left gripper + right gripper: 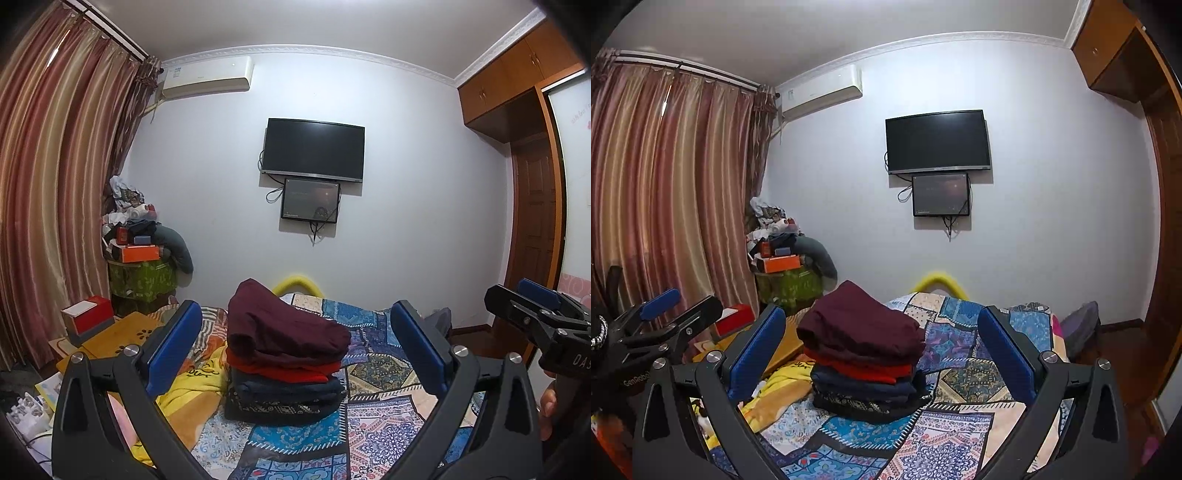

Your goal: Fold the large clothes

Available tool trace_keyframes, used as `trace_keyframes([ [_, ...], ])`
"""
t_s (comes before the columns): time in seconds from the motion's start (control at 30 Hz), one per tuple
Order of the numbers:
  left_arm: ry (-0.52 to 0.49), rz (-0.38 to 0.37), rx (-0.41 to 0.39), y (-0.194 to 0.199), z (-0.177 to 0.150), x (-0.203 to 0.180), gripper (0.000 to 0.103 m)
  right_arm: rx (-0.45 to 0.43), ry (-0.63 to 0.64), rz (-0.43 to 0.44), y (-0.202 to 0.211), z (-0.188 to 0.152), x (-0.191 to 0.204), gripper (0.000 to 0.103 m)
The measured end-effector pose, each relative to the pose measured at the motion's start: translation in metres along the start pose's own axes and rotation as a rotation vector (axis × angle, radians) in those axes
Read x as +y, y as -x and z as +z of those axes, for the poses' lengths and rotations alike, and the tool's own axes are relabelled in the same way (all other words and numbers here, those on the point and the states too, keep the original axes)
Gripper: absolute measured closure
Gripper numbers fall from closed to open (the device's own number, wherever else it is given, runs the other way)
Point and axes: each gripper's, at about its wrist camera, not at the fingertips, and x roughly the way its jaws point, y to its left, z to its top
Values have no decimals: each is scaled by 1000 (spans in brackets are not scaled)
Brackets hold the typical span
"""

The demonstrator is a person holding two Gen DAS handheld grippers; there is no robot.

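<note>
Sitting ahead of both wide, empty claws, left claw point(295, 350) and right claw point(882, 350): folded clothes stack point(286, 354).

The left gripper point(295, 345) is held level with its jaws spread wide and nothing is clasped between its blue pads point(171, 347); in the right wrist view it is seen at about 9 o'clock, pointed toward 2 o'clock. The right gripper point(882, 349) is likewise held level with its jaws parted wide and empty, and in the left wrist view it is seen at about 3 o'clock, pointed toward 10 o'clock. Part of a hand point(548, 410) is glimpsed at about 4 o'clock in the left wrist view, beneath the right gripper's body.
</note>
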Motion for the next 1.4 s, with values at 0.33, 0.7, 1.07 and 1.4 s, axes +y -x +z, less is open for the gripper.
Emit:
trace_keyframes([
  [0.33,-8,-24,14,-2,-1,-2,0,6,-10,-1,-1,0,-3,0],
  [0.7,-7,-56,33,-5,-1,-1,1,10,-18,-1,-1,-1,-5,0],
  [1.07,-18,-58,37,-7,-3,-6,1,24,-35,-7,-5,-3,-9,0],
  [1.4,-14,-65,45,-10,-5,-5,0,32,-41,-7,-6,-4,-10,0],
])
